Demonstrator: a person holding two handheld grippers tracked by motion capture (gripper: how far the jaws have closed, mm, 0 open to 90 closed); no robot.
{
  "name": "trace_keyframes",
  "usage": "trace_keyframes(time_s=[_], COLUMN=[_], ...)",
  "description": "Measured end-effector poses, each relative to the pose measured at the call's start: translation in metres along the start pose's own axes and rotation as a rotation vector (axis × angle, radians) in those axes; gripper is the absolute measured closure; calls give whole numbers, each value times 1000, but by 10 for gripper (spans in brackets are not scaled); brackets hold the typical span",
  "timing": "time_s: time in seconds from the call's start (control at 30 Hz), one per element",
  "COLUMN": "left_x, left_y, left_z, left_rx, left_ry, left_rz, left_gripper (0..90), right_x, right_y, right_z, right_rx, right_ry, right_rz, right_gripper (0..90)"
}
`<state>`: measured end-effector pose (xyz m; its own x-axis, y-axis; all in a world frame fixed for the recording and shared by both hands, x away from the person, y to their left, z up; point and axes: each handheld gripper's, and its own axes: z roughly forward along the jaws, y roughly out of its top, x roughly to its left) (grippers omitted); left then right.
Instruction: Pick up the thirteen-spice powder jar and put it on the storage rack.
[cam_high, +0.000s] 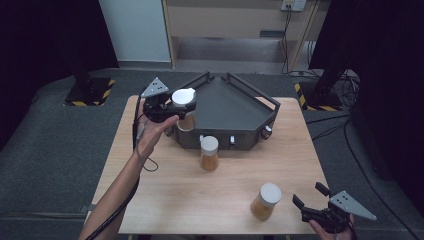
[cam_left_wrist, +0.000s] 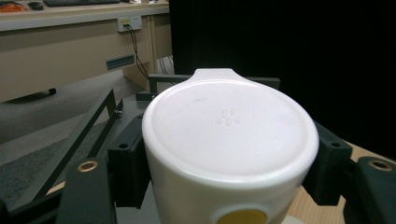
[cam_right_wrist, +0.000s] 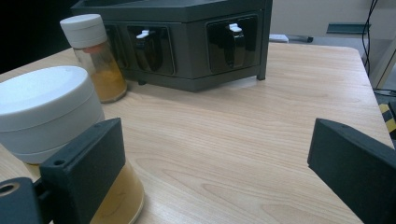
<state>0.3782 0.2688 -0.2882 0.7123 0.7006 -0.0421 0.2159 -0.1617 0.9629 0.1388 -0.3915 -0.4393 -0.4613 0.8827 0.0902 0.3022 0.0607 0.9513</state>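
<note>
My left gripper (cam_high: 172, 107) is clamped on one spice jar (cam_high: 184, 102) lifted at the rack's (cam_high: 227, 107) left edge (unplaced, I judge), two jars remain on the table (cam_high: 165, 200), my right gripper (cam_high: 309, 200) wide open

The rack (cam_high: 235, 112) sits at the far middle of the table (cam_high: 165, 195), and the left gripper (cam_high: 172, 111) holds a jar (cam_high: 184, 107) raised at the rack's left end, above its near-left corner. A second jar (cam_high: 209, 153) stands on the table just before the rack's front face. A third jar (cam_high: 265, 201) stands near the front right edge, just left of the right gripper (cam_high: 311, 196), whose jaws stand apart beside it without touching.
</note>
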Motion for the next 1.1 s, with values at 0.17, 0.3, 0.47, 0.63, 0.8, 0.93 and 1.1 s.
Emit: trace_keyframes(time_s=[0.17,0.3,0.47,0.63,0.8,0.93,1.1], left_x=[2,5,10,11,12,14,14], left_y=[1,1,-4,-11,-14,-18,-20], left_z=[8,16,25,33,42,47,56], left_rx=[5,4,-8,-29,-32,-43,-27], left_ry=[33,61,93,134,167,180,194], left_rz=[0,-10,-23,-26,-39,-52,-59], left_gripper=[295,295,295,296,296,295,295], right_x=[0,0,-1,-1,-1,-1,-2], right_y=[0,0,0,-1,-1,-1,-1], right_z=[0,0,0,0,0,0,0], right_rx=[-1,-1,-1,-1,-2,-3,-2], right_ry=[1,1,0,0,0,1,2], right_rz=[0,2,3,5,6,7,9], right_gripper=[41,41,41,41,42,41,41])
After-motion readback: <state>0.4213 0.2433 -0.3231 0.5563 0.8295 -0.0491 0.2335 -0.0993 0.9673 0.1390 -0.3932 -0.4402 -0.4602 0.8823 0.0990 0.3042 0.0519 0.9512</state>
